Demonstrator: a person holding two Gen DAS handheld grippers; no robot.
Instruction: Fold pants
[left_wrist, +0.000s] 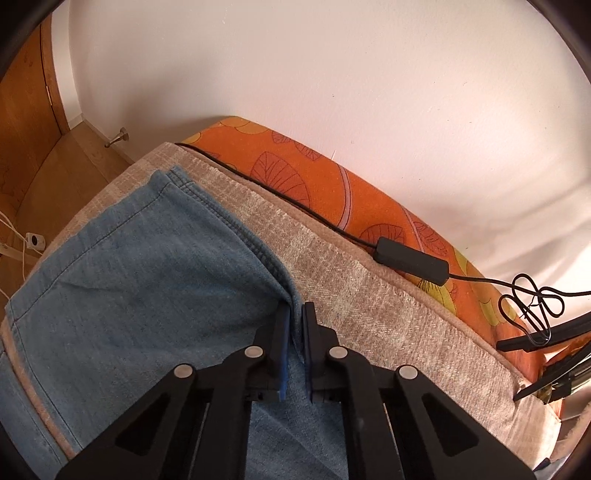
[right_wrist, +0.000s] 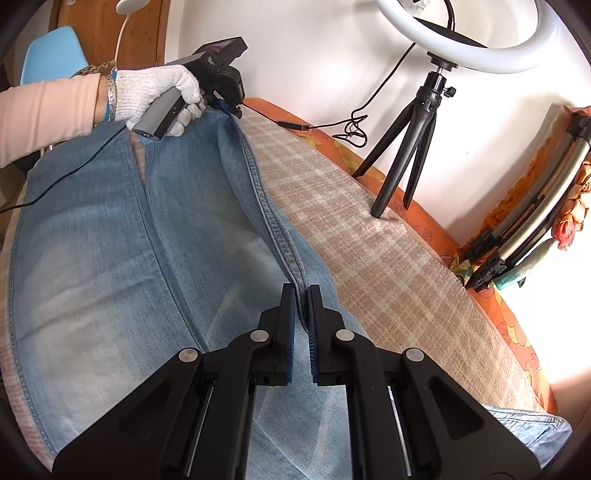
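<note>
Light blue jeans (left_wrist: 140, 266) lie spread on a beige plaid blanket (left_wrist: 369, 295). My left gripper (left_wrist: 294, 314) is shut on the jeans' outer side seam near the leg end, with denim pinched between its blue pads. In the right wrist view the jeans (right_wrist: 110, 258) run lengthwise, both legs side by side. My right gripper (right_wrist: 302, 295) is shut on the same raised side seam (right_wrist: 273, 221) further along. The left gripper (right_wrist: 225, 99), held by a white-gloved hand (right_wrist: 155, 92), shows at the far end of that seam.
The blanket (right_wrist: 369, 240) covers an orange leaf-print mattress (left_wrist: 332, 184) against a white wall. A black cable with an inline box (left_wrist: 410, 260) runs along the edge. A ring light on a black tripod (right_wrist: 410, 140) stands on the blanket. Folded stands (right_wrist: 524, 229) lean at right.
</note>
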